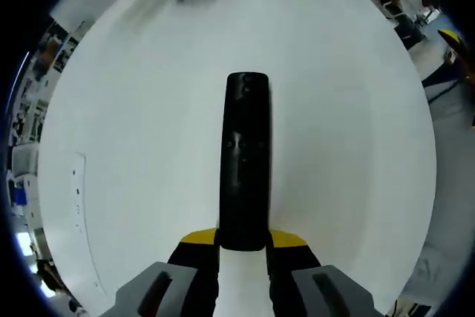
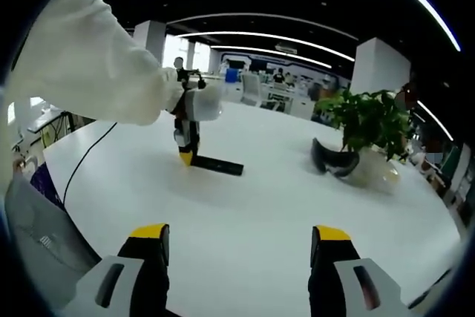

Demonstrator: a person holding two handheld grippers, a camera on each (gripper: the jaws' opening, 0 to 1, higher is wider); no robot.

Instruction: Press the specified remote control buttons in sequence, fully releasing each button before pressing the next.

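In the left gripper view, the left gripper (image 1: 242, 257) clamps the near end of the black remote control (image 1: 245, 161), its yellow-tipped jaws closed against either side of the casing. The remote lies flat on the white table (image 1: 133, 146), its long axis running straight away from the jaws, button face up; the grip seems meant to steady it for pressing.

In the right gripper view, the right gripper (image 2: 239, 257) hangs above the table with jaws spread wide and nothing between them, well apart from the remote (image 2: 217, 165). There the remote lies lengthwise, extending rightward from the left gripper (image 2: 185, 155), held by a white-sleeved arm (image 2: 89, 64). A potted plant (image 2: 367, 128) stands farther right.
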